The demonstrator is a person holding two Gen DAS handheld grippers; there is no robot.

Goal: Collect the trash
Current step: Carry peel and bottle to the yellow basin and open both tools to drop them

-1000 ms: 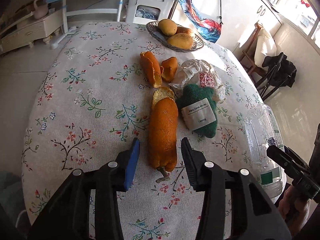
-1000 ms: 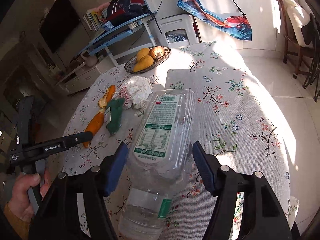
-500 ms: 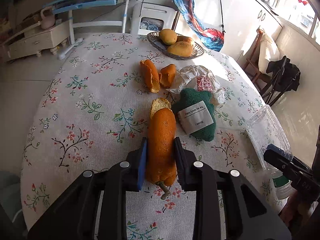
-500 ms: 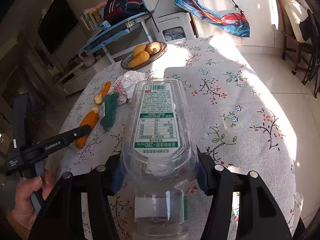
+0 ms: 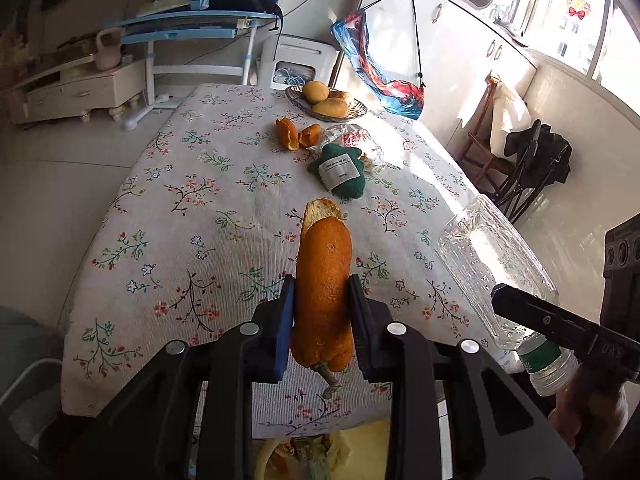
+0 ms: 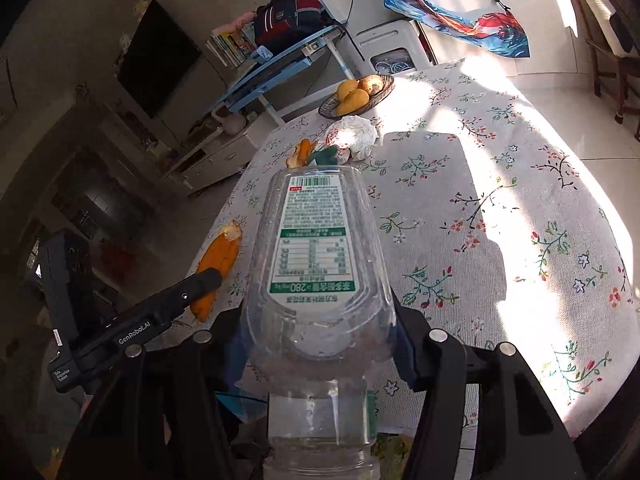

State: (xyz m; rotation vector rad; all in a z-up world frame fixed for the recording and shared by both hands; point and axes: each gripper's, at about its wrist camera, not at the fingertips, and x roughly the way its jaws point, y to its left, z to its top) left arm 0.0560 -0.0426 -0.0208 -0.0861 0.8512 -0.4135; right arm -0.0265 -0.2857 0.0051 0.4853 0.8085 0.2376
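Observation:
A long orange peel (image 5: 324,264) is clamped between the pads of my left gripper (image 5: 320,284), held above the near edge of the floral tablecloth (image 5: 192,208). My right gripper (image 6: 320,320) is shut on a clear plastic bottle (image 6: 316,248) with a green and white label, its base pointing away and its neck toward me. In the left wrist view the bottle (image 5: 492,256) hangs at the right. In the right wrist view the peel (image 6: 220,256) shows at the left. On the table lie more peel pieces (image 5: 294,134), a crumpled wrapper (image 5: 356,140) and a green labelled cloth item (image 5: 340,172).
A wicker basket (image 5: 356,111) of fruit stands at the table's far end. Below the near table edge a yellowish container (image 5: 304,456) with scraps shows. A folding chair (image 5: 532,160) with dark clothing stands right of the table, a blue desk (image 5: 192,28) beyond it.
Both grippers closed, the left on the long peel and the right on the bottle. Both then lifted and drew back toward the near table edge.

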